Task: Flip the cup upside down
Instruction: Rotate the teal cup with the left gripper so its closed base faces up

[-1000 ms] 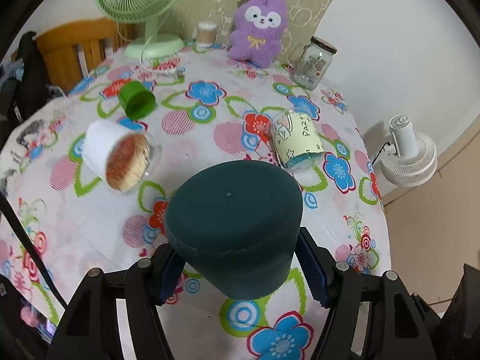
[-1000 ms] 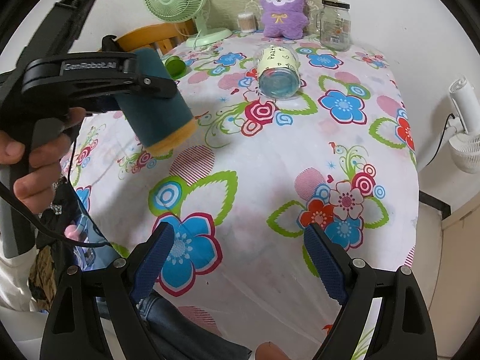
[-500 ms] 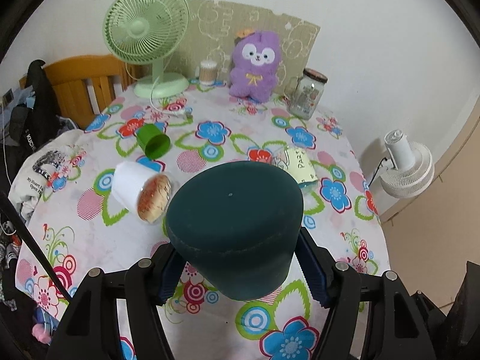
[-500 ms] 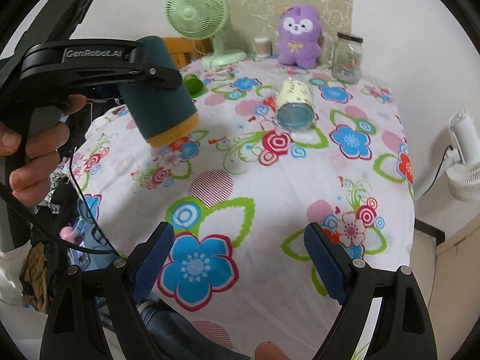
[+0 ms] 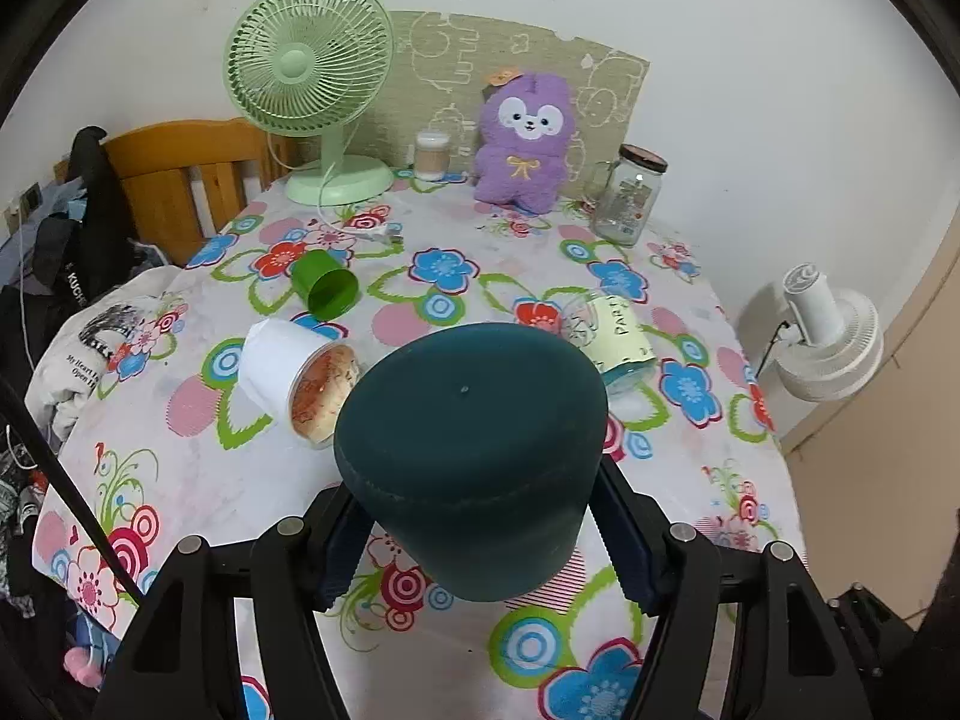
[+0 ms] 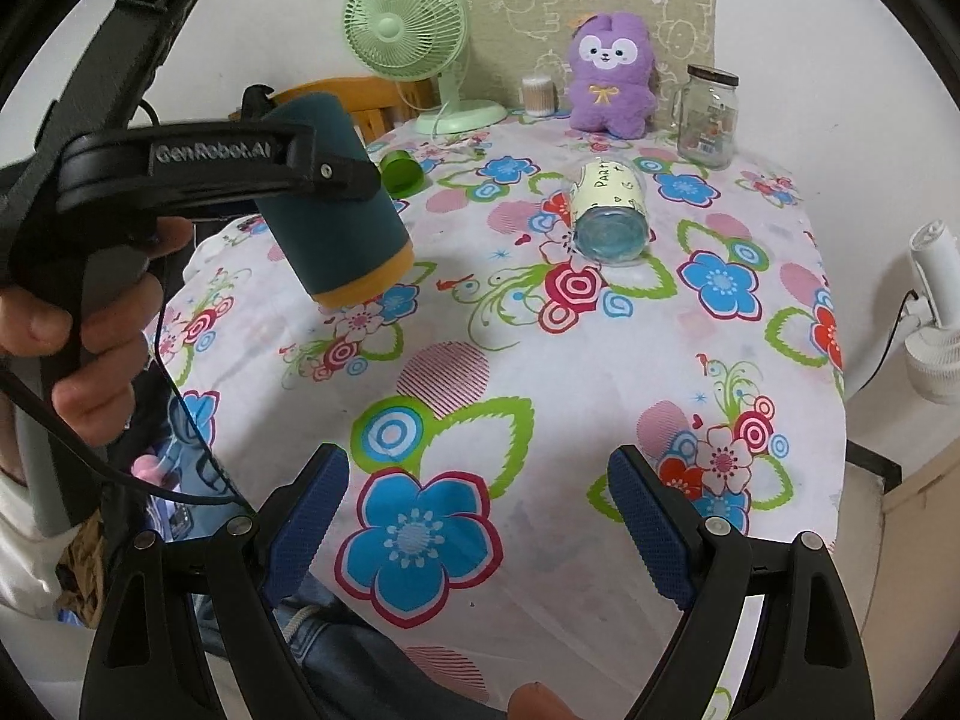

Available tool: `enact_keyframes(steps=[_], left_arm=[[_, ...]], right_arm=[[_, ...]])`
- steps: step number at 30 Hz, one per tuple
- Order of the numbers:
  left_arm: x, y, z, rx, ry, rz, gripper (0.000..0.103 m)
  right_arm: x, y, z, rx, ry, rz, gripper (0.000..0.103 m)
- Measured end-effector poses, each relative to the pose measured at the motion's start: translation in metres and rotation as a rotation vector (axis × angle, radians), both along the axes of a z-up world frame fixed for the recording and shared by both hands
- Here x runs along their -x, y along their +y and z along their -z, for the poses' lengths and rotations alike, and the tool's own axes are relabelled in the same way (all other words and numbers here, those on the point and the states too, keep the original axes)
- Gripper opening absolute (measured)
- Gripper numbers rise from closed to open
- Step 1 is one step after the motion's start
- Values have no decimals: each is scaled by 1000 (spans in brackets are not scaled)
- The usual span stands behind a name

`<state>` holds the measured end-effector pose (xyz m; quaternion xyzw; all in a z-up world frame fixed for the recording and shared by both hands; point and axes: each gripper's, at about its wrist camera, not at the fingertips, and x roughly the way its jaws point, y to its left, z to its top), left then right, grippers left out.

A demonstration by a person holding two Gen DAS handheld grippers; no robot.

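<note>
4 cups — 1 teal cup point(image 5: 474, 456) pinched in the left tool point(image 5: 480, 534), 3 lying on the table point(image 6: 600, 372) — right tool point(image 6: 480, 516) spread.

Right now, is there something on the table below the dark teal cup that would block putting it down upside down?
Nothing visible does. The left gripper holds the dark teal cup above bare tablecloth. The white cup and the Party cup lie off to the sides.

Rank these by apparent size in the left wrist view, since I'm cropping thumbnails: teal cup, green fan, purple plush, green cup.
1. teal cup, though nearness to the lens inflates it
2. green fan
3. purple plush
4. green cup
</note>
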<state>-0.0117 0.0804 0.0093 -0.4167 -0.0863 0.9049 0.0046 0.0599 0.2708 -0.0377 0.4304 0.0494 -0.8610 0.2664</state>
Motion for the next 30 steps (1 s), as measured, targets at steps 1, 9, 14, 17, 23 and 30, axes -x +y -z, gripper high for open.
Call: enact_keyframes(steps=[1,9,14,17,23,30], left_arm=[[-1,0,2,2,1,-3,70],[-1,6,21,29,-24,-15,70],[-2,12,30,51,-42,-10,70],[-2,15,38,58,-60,-8,69],[-6,19,51,56,-88,-8,69],[-10,29,58,79,-94,17,69]], right_arm=[[0,0,1,0,-2,-1,90],[-1,-2,5,-8,-15,-8,90],[-3,-4,7,-12,-20,-12,90],[-3,-4,7,-11,-22,-14,90],[-3,-4,8,-10,-26,-14,90],[-2,-3,13,-6,-37,-12,90]])
